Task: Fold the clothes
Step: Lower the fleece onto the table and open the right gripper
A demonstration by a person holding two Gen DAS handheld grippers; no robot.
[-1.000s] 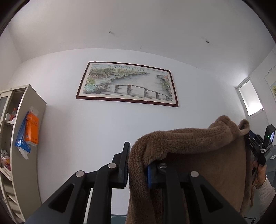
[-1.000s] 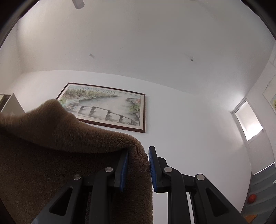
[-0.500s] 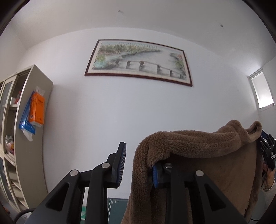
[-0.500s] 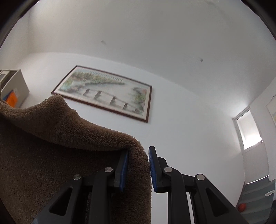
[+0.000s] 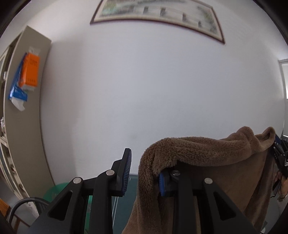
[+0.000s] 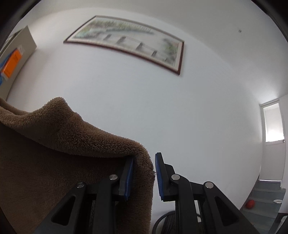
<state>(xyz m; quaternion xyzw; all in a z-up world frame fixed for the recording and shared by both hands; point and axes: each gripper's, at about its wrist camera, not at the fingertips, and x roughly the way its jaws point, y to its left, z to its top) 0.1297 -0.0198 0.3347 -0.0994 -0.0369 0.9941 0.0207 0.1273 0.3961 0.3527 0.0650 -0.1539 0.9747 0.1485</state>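
i see my left gripper [image 5: 144, 172] standing open, the fuzzy brown fleece garment [image 5: 198, 153] draped over one finger; my right gripper [image 6: 144, 174] likewise, slightly parted.

Both grippers tipped downward with the brown fleece garment [image 5: 207, 149]: the framed painting [image 6: 129, 43] climbed up both views, and the left gripper [image 5: 144, 172] gaped wider

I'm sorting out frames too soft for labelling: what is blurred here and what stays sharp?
Left wrist view: the framed painting is smeared, while the brown fleece and fingers stay crisp. Right wrist view: painting is streaked likewise, fleece sharp; both show fisheye bending.
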